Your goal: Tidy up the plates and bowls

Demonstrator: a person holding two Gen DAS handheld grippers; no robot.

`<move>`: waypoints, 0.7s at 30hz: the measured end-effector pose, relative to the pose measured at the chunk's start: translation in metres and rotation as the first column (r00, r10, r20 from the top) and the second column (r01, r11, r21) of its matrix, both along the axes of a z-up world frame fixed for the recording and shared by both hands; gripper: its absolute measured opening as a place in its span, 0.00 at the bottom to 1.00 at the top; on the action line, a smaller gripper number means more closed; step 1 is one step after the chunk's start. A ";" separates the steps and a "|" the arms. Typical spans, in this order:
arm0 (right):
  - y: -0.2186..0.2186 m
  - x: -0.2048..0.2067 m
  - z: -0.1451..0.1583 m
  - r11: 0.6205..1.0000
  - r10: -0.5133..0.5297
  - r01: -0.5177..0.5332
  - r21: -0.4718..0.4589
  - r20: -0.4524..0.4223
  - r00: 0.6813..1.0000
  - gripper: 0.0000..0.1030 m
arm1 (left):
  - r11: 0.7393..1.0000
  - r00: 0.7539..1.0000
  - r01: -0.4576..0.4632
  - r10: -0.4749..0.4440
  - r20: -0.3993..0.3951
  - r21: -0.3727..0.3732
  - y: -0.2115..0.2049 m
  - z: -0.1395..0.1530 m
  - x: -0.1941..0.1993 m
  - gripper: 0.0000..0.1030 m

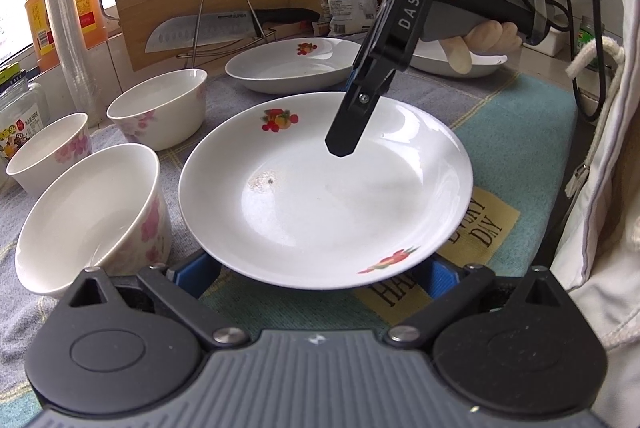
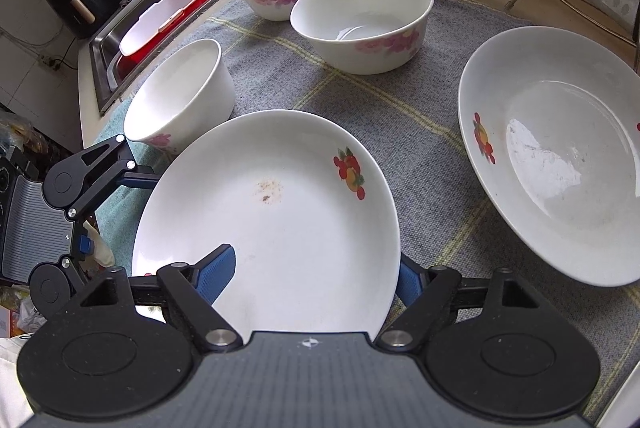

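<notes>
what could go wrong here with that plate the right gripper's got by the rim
1. The right gripper pinches the plate only at its near rim, one finger over and one under, so the glossy, tilted plate could slip or pivot out.
2. The nearest bowl sits beside the plate's far-left edge; a swing could clip it.
3. The left gripper sits close to the plate's left edge, and the two could collide.
</notes>
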State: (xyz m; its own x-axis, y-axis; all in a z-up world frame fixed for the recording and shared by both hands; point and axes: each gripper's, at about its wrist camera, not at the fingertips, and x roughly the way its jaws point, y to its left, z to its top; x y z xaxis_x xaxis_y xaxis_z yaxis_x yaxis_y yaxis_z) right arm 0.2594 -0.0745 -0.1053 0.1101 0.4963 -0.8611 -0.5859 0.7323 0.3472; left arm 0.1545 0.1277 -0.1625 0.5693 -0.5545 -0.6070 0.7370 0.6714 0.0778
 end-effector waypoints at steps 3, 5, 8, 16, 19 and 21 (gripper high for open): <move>-0.001 0.002 0.000 1.000 -0.009 0.009 0.010 -0.008 1.000 0.84 | 1.000 1.000 0.000 0.000 0.002 -0.001 0.000 0.000 0.000 0.98; 0.000 0.004 0.000 1.000 -0.021 0.022 0.016 -0.017 1.000 0.84 | 1.000 1.000 -0.002 0.002 0.002 0.000 0.000 0.000 -0.001 0.98; 0.000 0.004 0.000 1.000 -0.028 0.028 0.012 -0.022 0.999 0.83 | 1.000 1.000 -0.002 0.002 0.002 0.003 0.000 0.001 -0.001 0.98; -0.001 0.007 0.001 0.997 -0.074 0.073 -0.007 -0.044 0.996 0.79 | 1.000 1.000 -0.006 0.005 0.010 0.031 0.000 0.003 0.000 0.97; -0.002 0.005 0.002 0.996 -0.087 0.087 -0.005 -0.055 0.995 0.79 | 0.999 1.000 -0.002 0.002 0.010 0.038 0.000 0.004 0.001 0.97; -0.002 0.004 0.004 0.996 -0.085 0.085 -0.005 -0.053 0.995 0.79 | 0.999 1.000 0.001 -0.001 0.009 0.037 0.000 0.004 0.000 0.97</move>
